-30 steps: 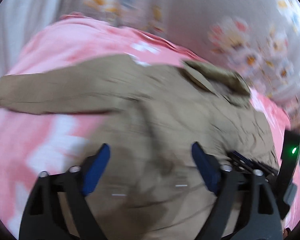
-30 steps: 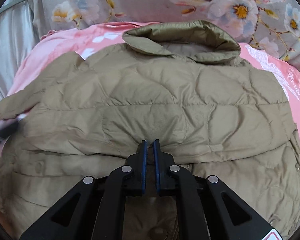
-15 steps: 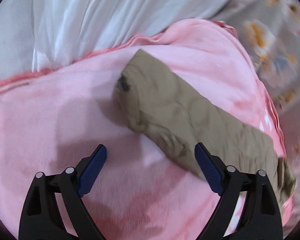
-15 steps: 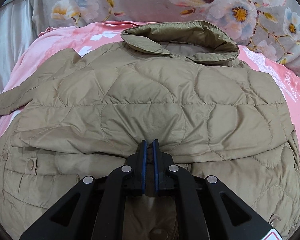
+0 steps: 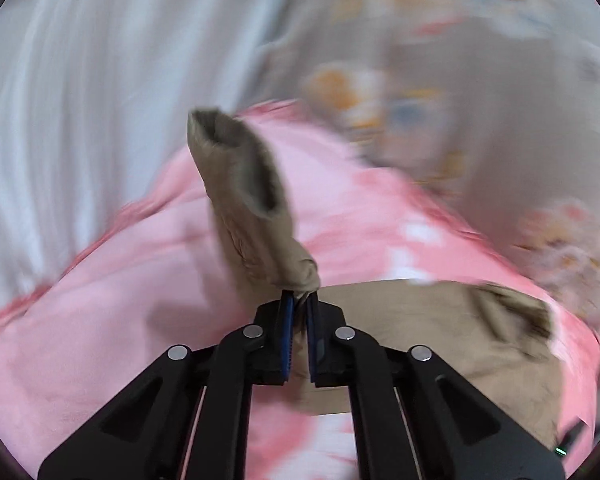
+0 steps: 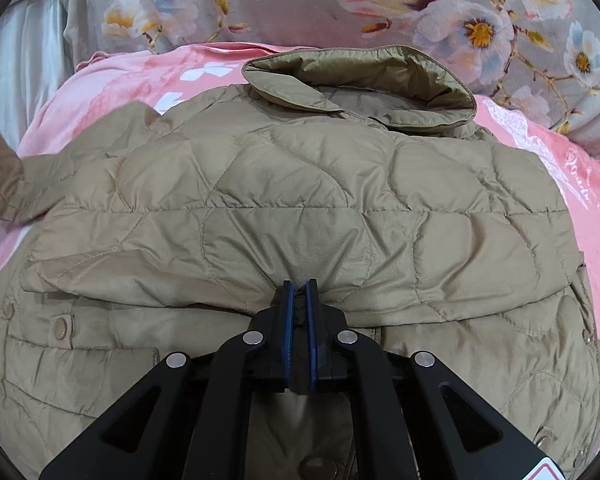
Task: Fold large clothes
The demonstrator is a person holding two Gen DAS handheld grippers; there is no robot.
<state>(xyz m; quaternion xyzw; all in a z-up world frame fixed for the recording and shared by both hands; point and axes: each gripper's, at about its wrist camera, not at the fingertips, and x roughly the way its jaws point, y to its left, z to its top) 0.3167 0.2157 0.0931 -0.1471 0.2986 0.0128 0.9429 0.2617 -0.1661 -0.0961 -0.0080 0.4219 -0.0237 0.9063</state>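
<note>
L jaws: the left gripper [image 5: 299, 300] is pinching the jacket sleeve [image 5: 252, 216] near its cuff end, blue pads pressed tight on the fabric w/ no gap showing.
Sleeve: is standing up off the bed, open cuff pointing up; view is blurring.
R jaws: the right gripper [image 6: 299, 292] is clamping a folded edge of the jacket [image 6: 300, 184], pads nearly touching, thin bunch of cloth btwn them.
Jacket: tan quilted, is lying spread across the middle of the bed, collar [image 6: 360, 76] toward the bed's far edge, other sleeve folded over the body.
Bed: pink blanket [image 6: 112, 80] is covering it; floral pillows [image 6: 440, 4] are sitting along the far edge, white curtain [image 5: 80, 92] beyond the left edge.
</note>
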